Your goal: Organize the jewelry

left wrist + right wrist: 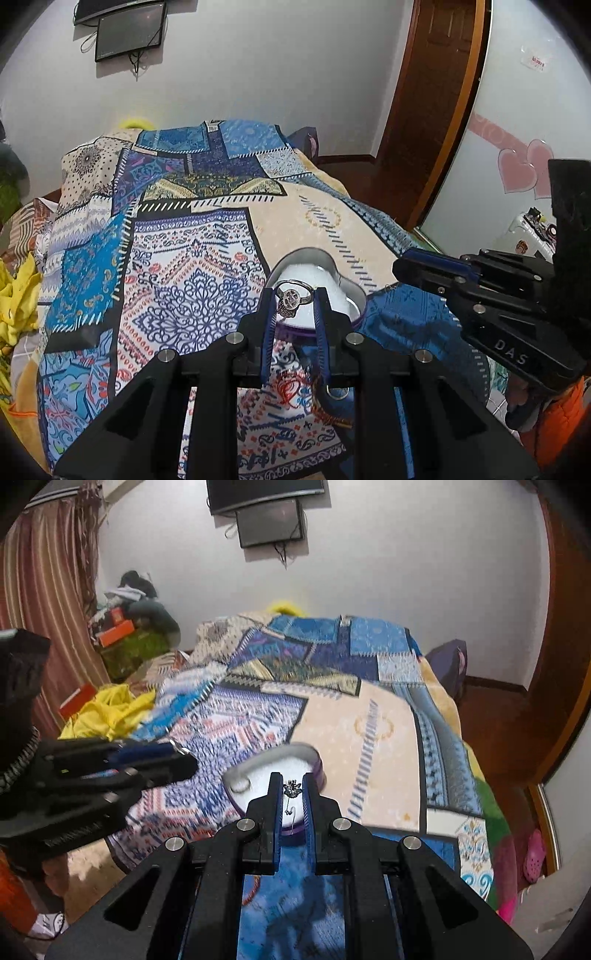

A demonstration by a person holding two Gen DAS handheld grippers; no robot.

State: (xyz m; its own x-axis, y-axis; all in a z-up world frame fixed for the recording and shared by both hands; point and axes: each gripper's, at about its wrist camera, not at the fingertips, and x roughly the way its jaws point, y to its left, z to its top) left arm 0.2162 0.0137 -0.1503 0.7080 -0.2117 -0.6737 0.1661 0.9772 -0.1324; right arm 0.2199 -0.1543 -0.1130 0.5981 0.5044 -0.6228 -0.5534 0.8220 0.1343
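A heart-shaped tin box [352, 295] with a white foam lining and a purple base sits on the patterned bedspread; it also shows in the right wrist view [314, 755]. My left gripper [294, 295] is shut on a silver ring [293, 293] with a round openwork face and holds it over the box's near edge. My right gripper [293, 788] is shut on a small silver earring [292, 789] whose hook hangs down between the fingers, just above the foam. Each gripper shows from the side in the other's view, the right one [400, 264] and the left one [184, 757].
The patchwork bedspread [184, 258] covers the bed. Yellow clothing [107, 709] and orange boxes lie at the left. A screen [271, 522] hangs on the far wall. A wooden door [432, 92] and a mirrored wardrobe with pink hearts [521, 173] stand at the right.
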